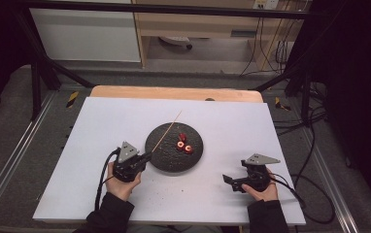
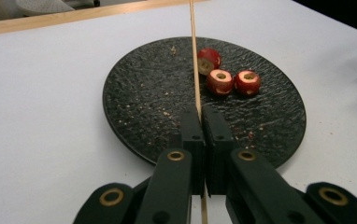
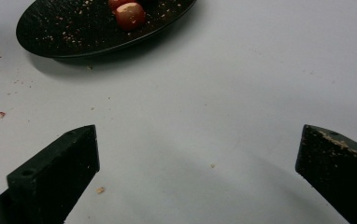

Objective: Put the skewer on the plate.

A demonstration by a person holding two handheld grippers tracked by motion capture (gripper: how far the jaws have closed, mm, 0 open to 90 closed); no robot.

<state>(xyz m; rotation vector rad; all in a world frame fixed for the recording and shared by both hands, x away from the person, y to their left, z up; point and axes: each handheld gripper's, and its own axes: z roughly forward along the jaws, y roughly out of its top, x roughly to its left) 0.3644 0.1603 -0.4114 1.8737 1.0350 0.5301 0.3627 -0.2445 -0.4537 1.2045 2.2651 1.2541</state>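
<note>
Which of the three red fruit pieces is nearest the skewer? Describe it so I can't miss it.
Find the round black plate mid-table, where three cored red fruit pieces cluster. The left gripper holds a thin wooden skewer across it. Your piece lies right against the skewer, farthest back, tipped sideways; the other two sit hole-up.

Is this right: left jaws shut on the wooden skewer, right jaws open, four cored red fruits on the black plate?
Not quite: the left gripper view shows three cored red fruits on the black plate, not four. The rest holds: the left gripper is shut on the wooden skewer, and the right gripper is open.

Dim surroundings, evenly lit table point(image 1: 101, 145), soft shadows, slight blur.
</note>
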